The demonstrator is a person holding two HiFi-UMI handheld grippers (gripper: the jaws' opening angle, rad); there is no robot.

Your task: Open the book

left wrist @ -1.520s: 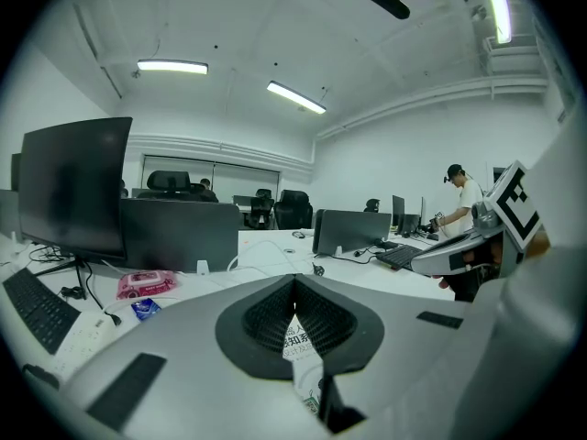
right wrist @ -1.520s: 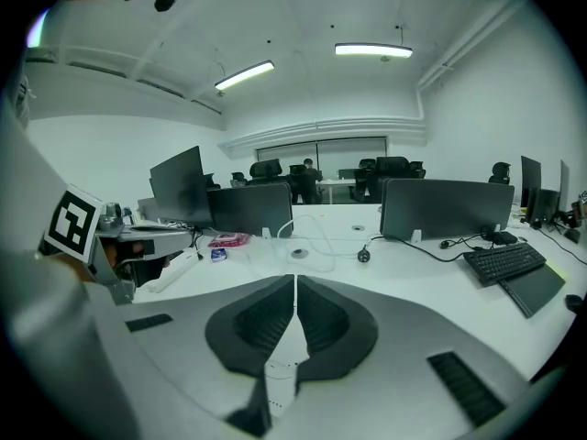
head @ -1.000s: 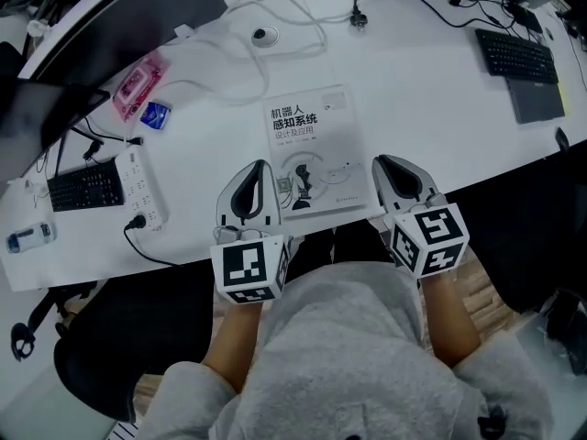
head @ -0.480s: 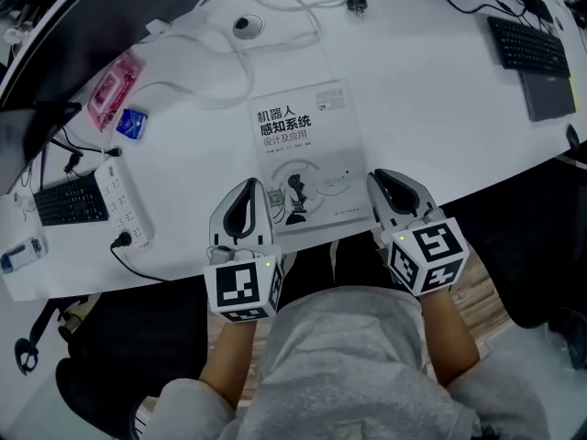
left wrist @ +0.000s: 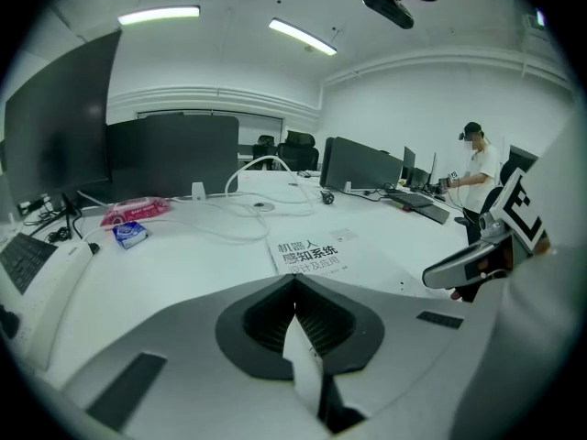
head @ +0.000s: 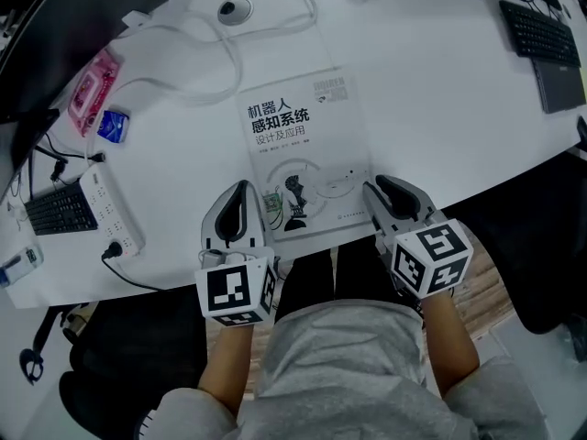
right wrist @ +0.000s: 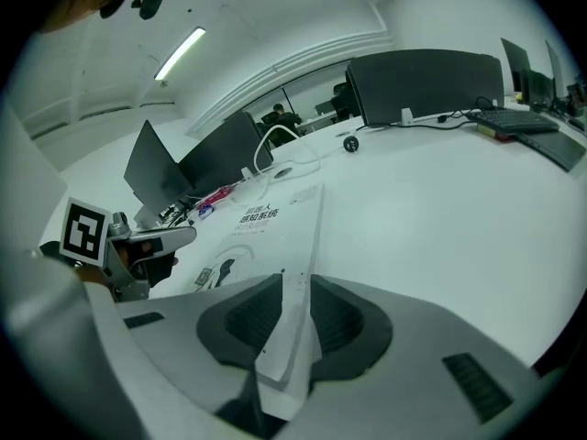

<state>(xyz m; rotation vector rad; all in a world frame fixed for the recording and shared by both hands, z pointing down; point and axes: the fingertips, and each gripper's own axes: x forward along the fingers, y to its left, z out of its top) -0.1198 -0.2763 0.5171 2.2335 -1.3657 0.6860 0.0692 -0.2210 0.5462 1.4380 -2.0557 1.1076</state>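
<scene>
Lying closed and face up on the white desk (head: pixel 431 90), the book (head: pixel 303 145) has its lower edge almost flush with the desk's front edge, right in front of the person. Both tools are at that front edge. The left gripper (head: pixel 238 204) is pinched together on a thin white sliver that I take to be the book's lower corner on the spine side, though from here I can't tell how much of the book it has. The right gripper (head: pixel 394 195) is clamped on the opposite lower corner, and its own view shows the white free edge running straight between its pads (right wrist: pixel 344 324). The book looks like a softcover textbook of middling thickness. I'd guess it has some weight in the block, a bendy cover and a smooth coated face that could slip under a light pinch. The free corner seems the sensible place to take hold, catching the cover alone or only a few leaves with it. A grip through the whole thickness would only lift the book rather than part it. The spine side wants holding down so the block stays put on the desk. The thin corner could crease or tear if pulled hard, so a gentle peel looks wiser.
</scene>
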